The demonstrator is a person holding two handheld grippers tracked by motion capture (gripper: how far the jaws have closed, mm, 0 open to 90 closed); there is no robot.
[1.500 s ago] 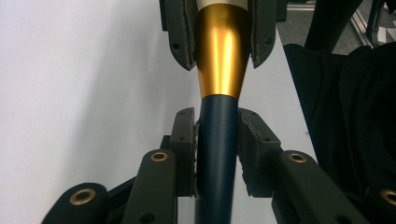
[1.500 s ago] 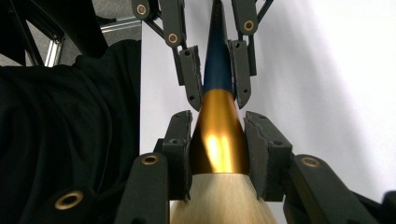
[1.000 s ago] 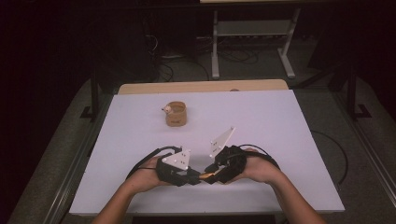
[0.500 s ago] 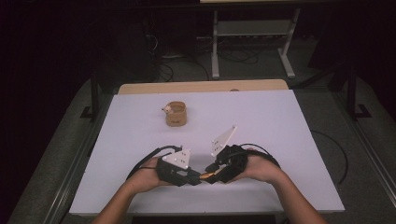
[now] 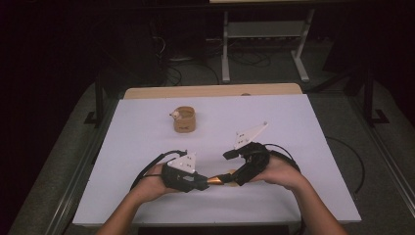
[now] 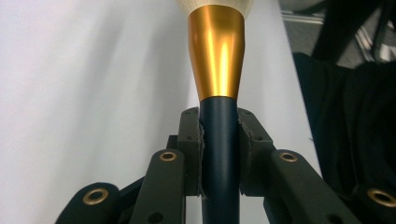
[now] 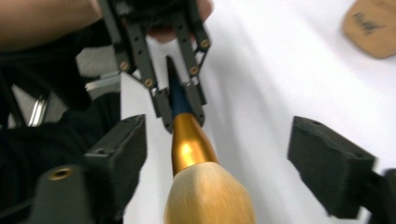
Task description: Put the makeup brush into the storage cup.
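A small tan cup [image 5: 184,120] stands on the white tabletop [image 5: 303,147] at about eleven o'clock from centre. A metal stand [image 5: 264,44] sits on the floor at twelve o'clock.

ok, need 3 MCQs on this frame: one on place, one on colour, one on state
1. Where does the cup stand?
A. far half of the table, left of centre
B. near right corner
C. on the floor

2. What colour is the ferrule of the brush?
A. silver
B. gold
C. red

3. How are the right gripper's jaws?
A. shut on the brush
B. shut on nothing
C. open around the bristles

Answers:
1 A, the high view shows it beyond both grippers.
2 B, it gleams gold above the dark handle that the left gripper clamps.
3 C, its jaws stand wide apart, with the bristles between them untouched.
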